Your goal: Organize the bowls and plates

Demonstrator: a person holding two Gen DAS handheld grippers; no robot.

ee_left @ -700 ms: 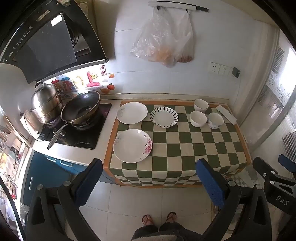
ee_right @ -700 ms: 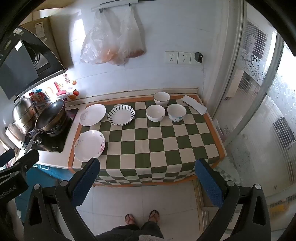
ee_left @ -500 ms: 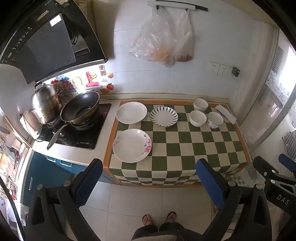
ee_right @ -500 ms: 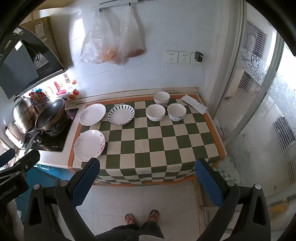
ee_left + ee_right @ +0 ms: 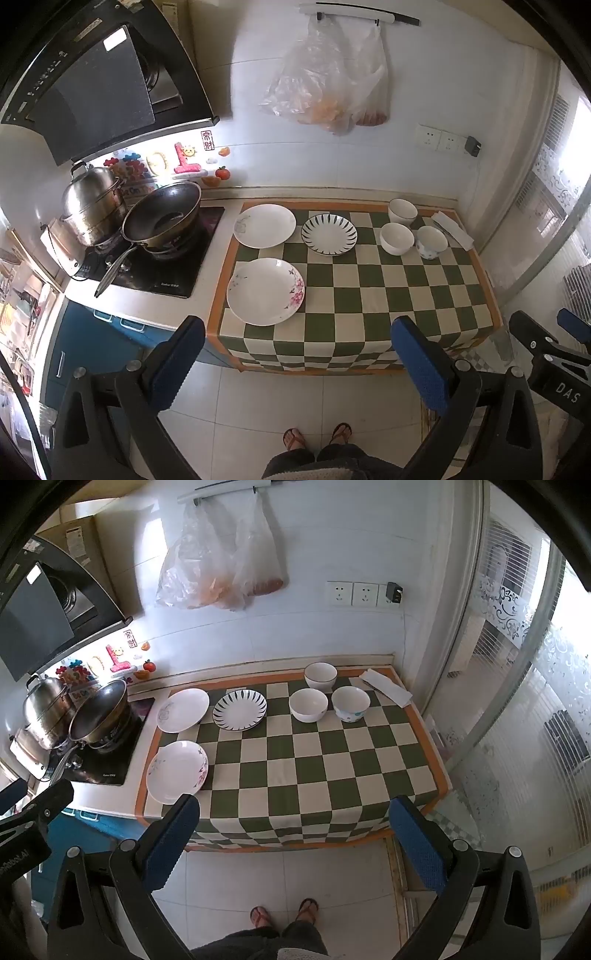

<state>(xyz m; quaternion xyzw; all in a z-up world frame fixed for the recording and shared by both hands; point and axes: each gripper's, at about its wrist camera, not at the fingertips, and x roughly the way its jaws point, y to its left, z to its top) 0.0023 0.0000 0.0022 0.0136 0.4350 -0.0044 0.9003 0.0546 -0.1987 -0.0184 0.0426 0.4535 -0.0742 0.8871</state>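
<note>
— What is the biggest thing in front of the person?

— The green-and-white checkered cloth (image 5: 373, 295) over the counter, with an orange border. Left of it sits the black cooktop (image 5: 155, 266) carrying a dark wok (image 5: 162, 218) and a steel pot (image 5: 92, 206), all under the range hood (image 5: 96, 85). Two plastic bags (image 5: 221, 561) hang on the wall above.

— And the two tools, how are they held?

— Both are held out over the floor, short of the counter's front edge, tilted steeply downward so the person's sandalled feet (image 5: 284, 912) show at the bottom. The left gripper (image 5: 299, 365) has its blue pads spread wide with nothing between them; the right gripper (image 5: 291, 845) is the same, spread and empty. Neither touches any dish.

— Where are the dishes?

— All on the cloth. Plates to the left: the flowered plate (image 5: 266, 291) nearest the front, the plain white plate (image 5: 265, 226) behind it, and the striped plate (image 5: 329, 235) just beside that one. Bowls at the back right: a dark-rimmed bowl (image 5: 320, 676) near the wall, a white bowl (image 5: 308, 705) in front of it, and a patterned bowl (image 5: 351, 703) just beside the white one. A folded white cloth (image 5: 386, 687) lies at the far right corner.
</note>
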